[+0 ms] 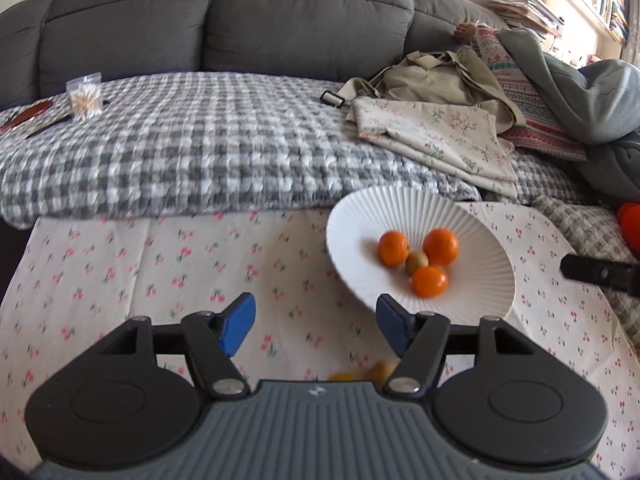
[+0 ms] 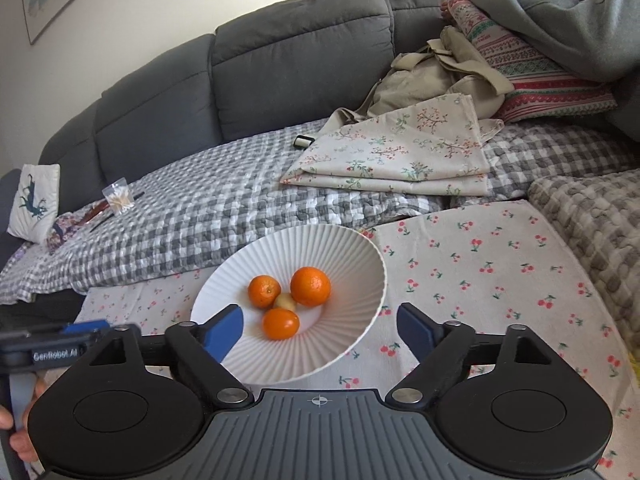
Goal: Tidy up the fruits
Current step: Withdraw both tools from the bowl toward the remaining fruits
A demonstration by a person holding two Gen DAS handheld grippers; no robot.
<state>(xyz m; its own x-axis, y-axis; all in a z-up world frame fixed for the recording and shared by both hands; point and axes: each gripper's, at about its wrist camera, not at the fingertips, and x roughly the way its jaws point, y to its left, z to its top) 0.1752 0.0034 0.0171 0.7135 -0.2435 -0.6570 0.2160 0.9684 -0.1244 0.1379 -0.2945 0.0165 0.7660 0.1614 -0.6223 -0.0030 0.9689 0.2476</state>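
Note:
A white ribbed bowl [image 1: 472, 220] [image 2: 320, 246] sits on a cherry-print cloth [image 1: 160, 264] [image 2: 480, 264]. It holds three oranges [image 1: 440, 246] [image 2: 310, 286] around a small yellow-green fruit [image 1: 417, 263] [image 2: 285, 301]. My left gripper [image 1: 316, 322] hovers left of and in front of the bowl, open, nothing between its blue pads. Two yellow-orange fruits [image 1: 380, 371] peek out on the cloth just below it. My right gripper [image 2: 320, 334] is open wide over the bowl's near rim and holds nothing. The left gripper's body also shows at the left edge of the right wrist view.
A grey sofa [image 1: 240, 20] with a checked blanket [image 1: 200, 152] stands behind the cloth. Folded floral fabric [image 1: 440, 140], a beige bag [image 1: 432, 76], a patterned pillow and grey clothing pile up at the right. A bag of cotton swabs [image 1: 84, 96] lies far left.

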